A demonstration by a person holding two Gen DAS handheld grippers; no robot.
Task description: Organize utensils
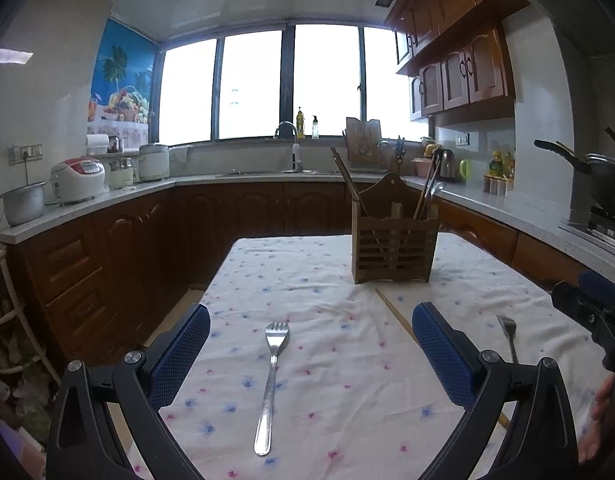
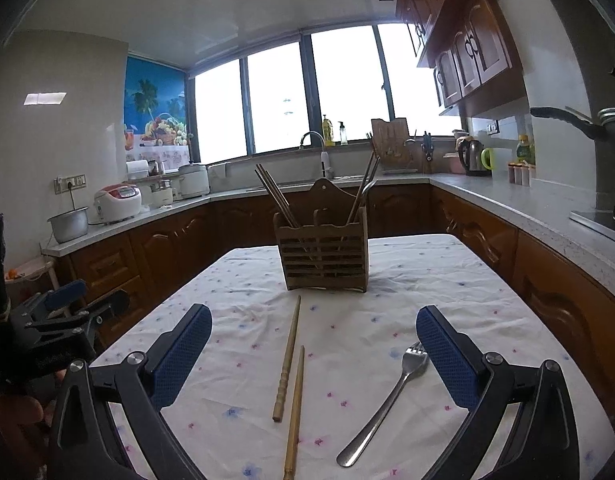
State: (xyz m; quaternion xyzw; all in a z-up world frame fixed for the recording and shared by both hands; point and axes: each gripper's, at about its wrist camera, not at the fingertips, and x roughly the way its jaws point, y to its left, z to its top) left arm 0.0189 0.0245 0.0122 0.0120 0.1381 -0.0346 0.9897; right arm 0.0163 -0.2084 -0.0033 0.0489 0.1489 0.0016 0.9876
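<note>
Chopsticks and a few metal utensils already stand in the wooden caddy (image 2: 323, 250) at the far end of the surface (image 2: 447, 276), so the sorting looks partly done. Left out in front of the caddy are two chopsticks (image 2: 290, 364), one fork (image 2: 383, 404) to their right, and another fork (image 1: 269, 388) further left. Left hand-held gripper (image 1: 311, 354) and right hand-held gripper (image 2: 313, 356) both gape wide, holding nothing.

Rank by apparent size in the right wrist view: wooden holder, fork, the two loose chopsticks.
1. Wooden holder, largest though farthest.
2. Fork and the two chopsticks: similar lengths; nearness makes ranking them unsure.
</note>
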